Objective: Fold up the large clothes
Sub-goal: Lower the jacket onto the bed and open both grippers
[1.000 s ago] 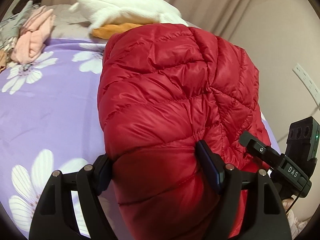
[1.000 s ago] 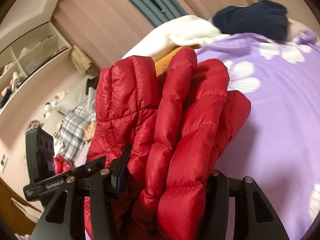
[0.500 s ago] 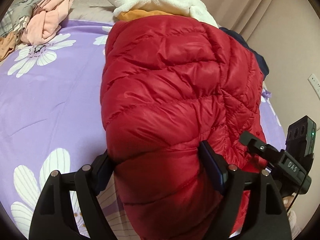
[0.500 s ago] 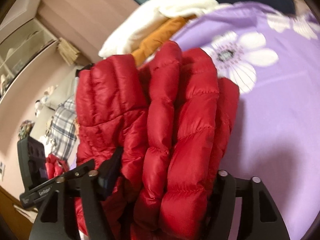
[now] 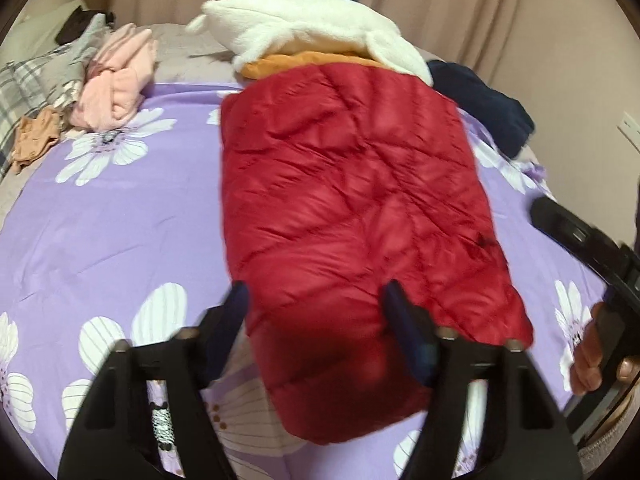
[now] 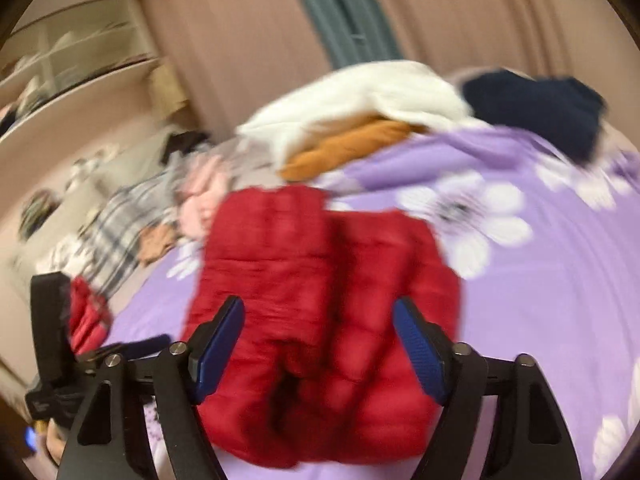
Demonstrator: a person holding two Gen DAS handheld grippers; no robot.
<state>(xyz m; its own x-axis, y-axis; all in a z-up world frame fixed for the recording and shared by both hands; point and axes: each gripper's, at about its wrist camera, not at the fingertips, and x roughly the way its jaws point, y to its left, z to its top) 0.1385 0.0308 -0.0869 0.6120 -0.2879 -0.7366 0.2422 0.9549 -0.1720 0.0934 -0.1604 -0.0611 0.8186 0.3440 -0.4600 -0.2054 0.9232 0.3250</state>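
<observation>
So the red puffer jacket (image 5: 352,216) is down flat on the bed (image 5: 120,208) now, folded into a long slab, its far end right up against the white fleece (image 5: 312,32) and orange top (image 5: 308,62) pile. A second ago both claws were squeezing it and it was bunched up off the bedspread. Now the left claw (image 5: 316,320) has let go; its jaws have just been closing in a bit, with the near end of the jacket between the pads, which don't look to be pressing. The right claw (image 6: 320,340) is released too, jaws just narrowed, jacket in the gap with space either side. Blurry, mind. Looks to me like this piece is basically done, navy one (image 5: 484,104) next maybe.
</observation>
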